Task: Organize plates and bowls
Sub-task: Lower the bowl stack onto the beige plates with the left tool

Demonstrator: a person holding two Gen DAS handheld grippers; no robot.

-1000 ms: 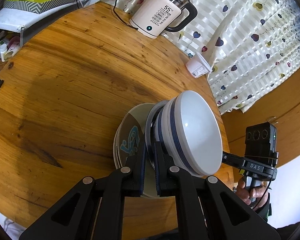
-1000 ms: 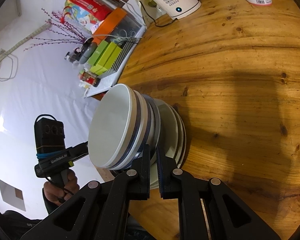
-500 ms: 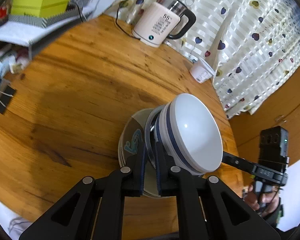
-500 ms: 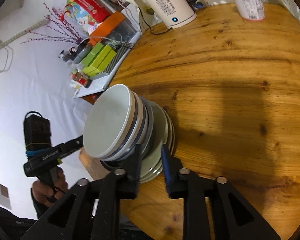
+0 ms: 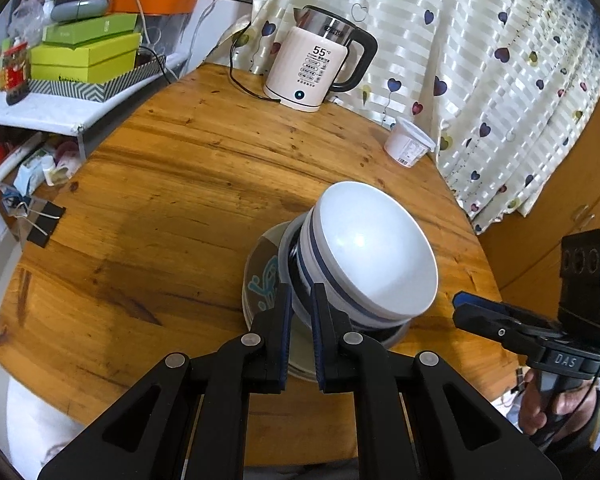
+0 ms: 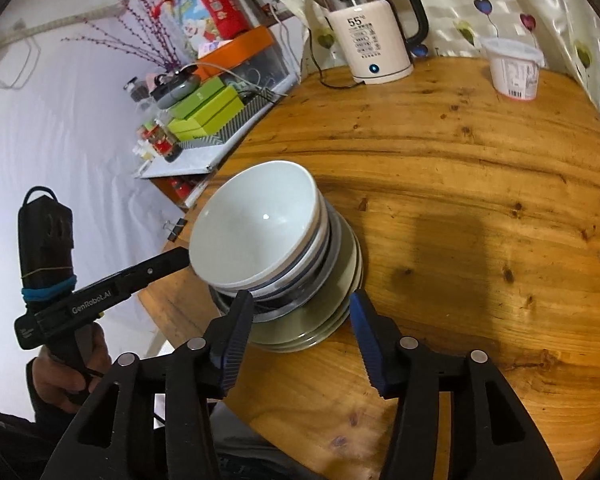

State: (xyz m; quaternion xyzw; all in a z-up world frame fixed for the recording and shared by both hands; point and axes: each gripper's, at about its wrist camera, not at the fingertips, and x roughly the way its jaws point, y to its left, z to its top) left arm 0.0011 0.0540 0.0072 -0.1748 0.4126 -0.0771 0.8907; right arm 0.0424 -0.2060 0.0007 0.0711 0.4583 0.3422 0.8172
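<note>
A stack of white bowls with blue bands (image 5: 372, 252) sits on a stack of plates (image 5: 262, 280) near the front edge of the round wooden table (image 5: 172, 184). My left gripper (image 5: 302, 308) is nearly shut around the near rim of the plates and lowest bowl. In the right wrist view the bowl stack (image 6: 260, 220) rests on the plates (image 6: 324, 320). My right gripper (image 6: 302, 312) is open, its jaws wide on either side of the stack, not touching it.
A white electric kettle (image 5: 316, 68) with its cord stands at the table's back. A white plastic tub (image 5: 408, 144) stands near the curtain. A cluttered shelf with green boxes (image 5: 84, 56) is at the left.
My right gripper has opened and drawn back from the stack. The stack has come down level onto the table. My left gripper has kept its place on the near rim.
</note>
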